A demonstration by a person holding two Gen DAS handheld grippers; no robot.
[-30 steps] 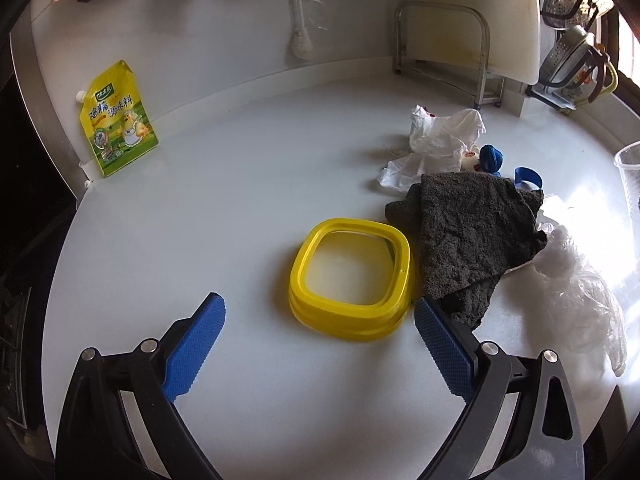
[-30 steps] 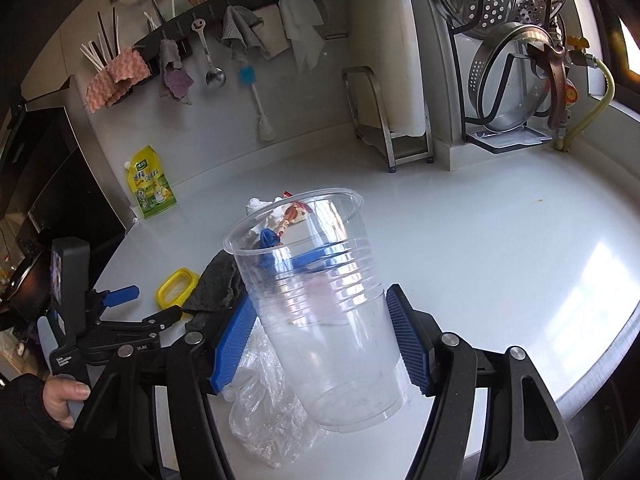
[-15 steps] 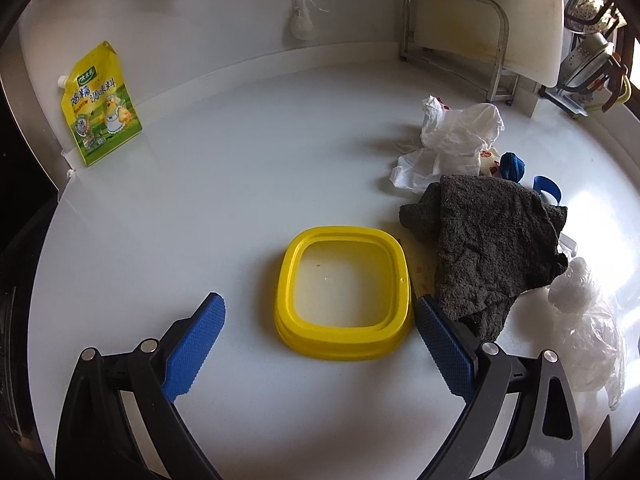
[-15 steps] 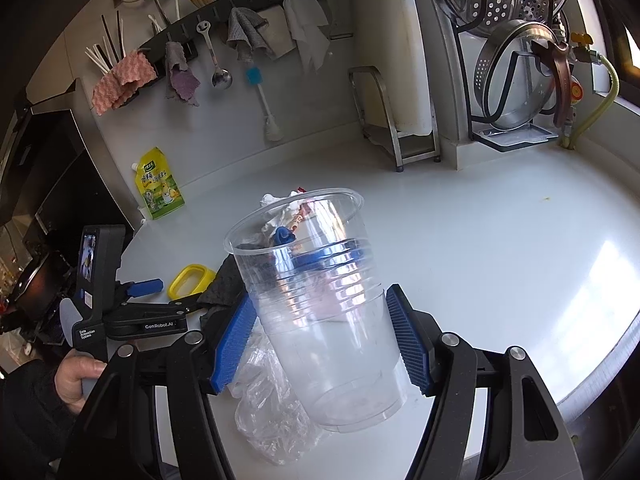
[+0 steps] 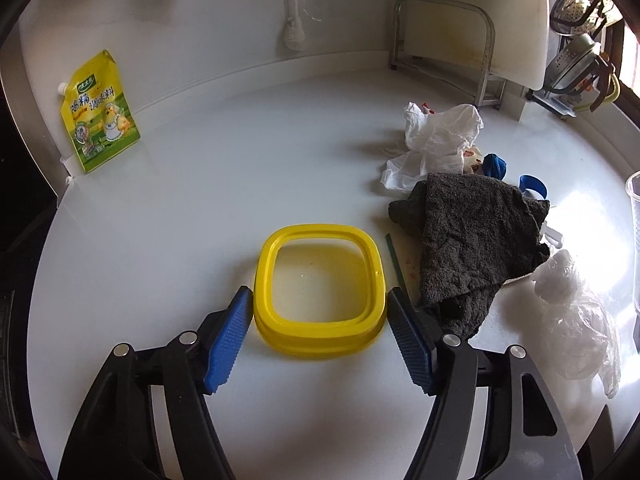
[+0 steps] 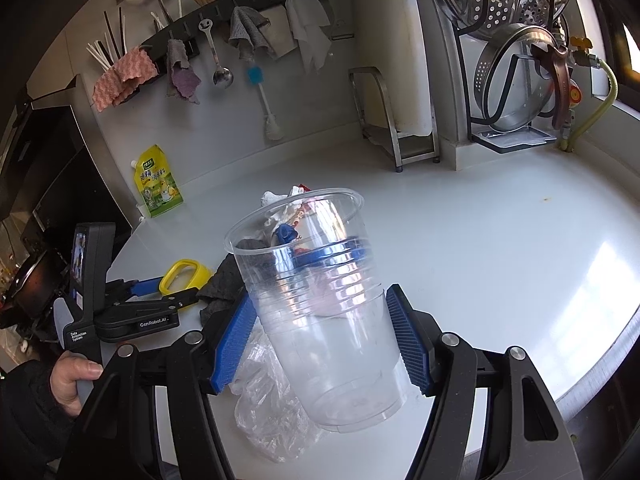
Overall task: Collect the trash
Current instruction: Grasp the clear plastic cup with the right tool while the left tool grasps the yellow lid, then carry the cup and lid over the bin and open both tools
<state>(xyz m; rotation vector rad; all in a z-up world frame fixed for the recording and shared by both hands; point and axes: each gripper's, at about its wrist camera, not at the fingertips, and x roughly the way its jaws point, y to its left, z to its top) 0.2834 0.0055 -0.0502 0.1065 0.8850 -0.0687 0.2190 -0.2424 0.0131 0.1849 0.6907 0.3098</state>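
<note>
White counter (image 5: 200, 208), left gripper (image 5: 320, 308) fingers closing around yellow ring (image 5: 320, 336)

"GenRobot.AI" is printed in white on the black arm of the left gripper (image 6: 176, 286), and "Data Acquisition System" runs along its handle. The yellow-green pouch (image 5: 98, 114) at the far left of the table (image 5: 200, 184) is covered in Chinese characters, too small to be read properly.

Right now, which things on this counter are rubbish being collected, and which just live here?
Job:
yellow ring
clear plastic cup
crumpled white wrapper
clear plastic bag

Lying about:
yellow-green pouch
dark grey cloth
metal stand
</note>
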